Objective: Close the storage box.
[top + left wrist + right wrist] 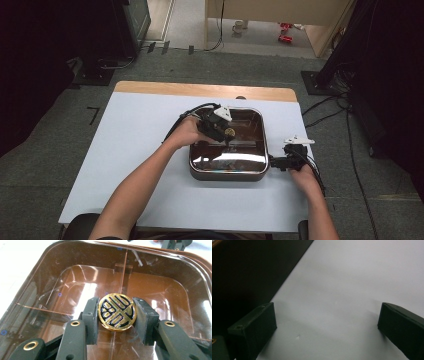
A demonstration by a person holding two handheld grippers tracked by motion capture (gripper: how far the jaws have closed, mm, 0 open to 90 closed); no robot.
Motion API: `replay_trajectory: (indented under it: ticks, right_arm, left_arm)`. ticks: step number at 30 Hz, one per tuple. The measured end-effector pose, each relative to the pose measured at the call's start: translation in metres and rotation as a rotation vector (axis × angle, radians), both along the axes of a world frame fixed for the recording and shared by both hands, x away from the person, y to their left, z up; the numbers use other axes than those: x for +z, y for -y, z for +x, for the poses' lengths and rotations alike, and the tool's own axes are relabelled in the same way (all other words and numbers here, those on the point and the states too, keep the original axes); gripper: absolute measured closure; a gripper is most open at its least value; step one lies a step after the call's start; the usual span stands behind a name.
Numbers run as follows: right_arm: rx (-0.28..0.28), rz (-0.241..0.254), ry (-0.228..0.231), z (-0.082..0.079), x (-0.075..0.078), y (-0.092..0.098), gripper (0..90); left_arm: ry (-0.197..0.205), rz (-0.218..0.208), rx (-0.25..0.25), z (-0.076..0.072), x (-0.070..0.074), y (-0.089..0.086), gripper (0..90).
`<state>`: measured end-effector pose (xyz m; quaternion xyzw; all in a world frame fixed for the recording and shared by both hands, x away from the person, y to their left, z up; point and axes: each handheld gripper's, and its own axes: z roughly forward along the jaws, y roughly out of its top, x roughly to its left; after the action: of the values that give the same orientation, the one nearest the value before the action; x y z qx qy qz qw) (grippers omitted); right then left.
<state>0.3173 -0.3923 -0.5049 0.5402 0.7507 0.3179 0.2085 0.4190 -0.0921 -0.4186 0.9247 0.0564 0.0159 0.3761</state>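
Observation:
A square brown box (228, 174) with a clear, glossy brown lid (155, 287) sits in the middle of the table. At the lid's centre is a round gold knob (117, 312) with a black pattern, also visible as the knob (230, 131) from above. My left gripper (117, 316) is shut on this knob, one pad pressing on each side. In the high view the left gripper (223, 131) reaches over the lid from the left. My right gripper (327, 327) stands open over bare table, just right of the box's dark side wall (249, 272); the right gripper (276, 163) is by the box's right front corner.
A pale sheet (140, 165) covers the table, with a strip of wood (200, 90) showing at the far edge. Cables (325, 107) and dark stands (100, 65) lie on the floor beyond. Both forearms come in from the near edge.

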Motion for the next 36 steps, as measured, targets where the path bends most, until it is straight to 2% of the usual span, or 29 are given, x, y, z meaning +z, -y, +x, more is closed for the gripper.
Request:
replay_trajectory:
  ticks: [1, 8, 9, 11, 13, 17, 20, 22, 24, 29, 36]
  right_arm:
    - [-0.001, 0.0, 0.0, 0.0, 0.0, 0.0, 1.3]
    - [-0.001, 0.0, 0.0, 0.0, 0.0, 0.0, 1.2]
    - [-0.001, 0.001, 0.0, 0.0, 0.0, 0.0, 1.3]
    - [-0.001, 0.001, 0.0, 0.0, 0.0, 0.0, 1.3]
    - [-0.001, 0.001, -0.001, 0.0, 0.0, 0.0, 1.3]
    - [0.0, -0.001, 0.001, 0.0, 0.0, 0.0, 1.2]
    - [-0.001, 0.001, 0.0, 0.0, 0.0, 0.0, 1.3]
    - [-0.002, 0.001, 0.0, 0.0, 0.0, 0.0, 1.3]
    - [-0.002, 0.0, 0.0, 0.0, 0.0, 0.0, 1.3]
    - [-0.001, 0.0, 0.0, 0.0, 0.0, 0.0, 1.3]
    - [0.0, -0.001, 0.001, 0.0, 0.0, 0.0, 1.3]
  left_arm:
    - [-0.021, -0.011, -0.001, 0.002, -0.001, -0.002, 59.4]
    - [-0.029, -0.016, 0.03, 0.002, -0.002, -0.002, 58.5]
    - [-0.053, -0.028, 0.044, 0.003, -0.003, -0.003, 58.0]
    - [-0.063, -0.034, 0.053, 0.003, -0.002, -0.004, 57.2]
    - [-0.085, -0.048, 0.081, 0.005, 0.002, -0.008, 51.5]
    - [-0.113, -0.083, 0.119, 0.006, 0.011, -0.016, 46.6]
    - [-0.114, -0.086, 0.138, 0.005, 0.015, -0.021, 43.0]
    - [-0.099, -0.084, 0.166, 0.003, 0.019, -0.03, 41.5]
    - [-0.093, -0.072, 0.177, 0.0, 0.021, -0.036, 39.5]
    - [-0.07, -0.073, 0.2, -0.008, 0.022, -0.053, 38.7]
    - [-0.045, -0.108, 0.278, -0.019, 0.023, -0.081, 37.6]
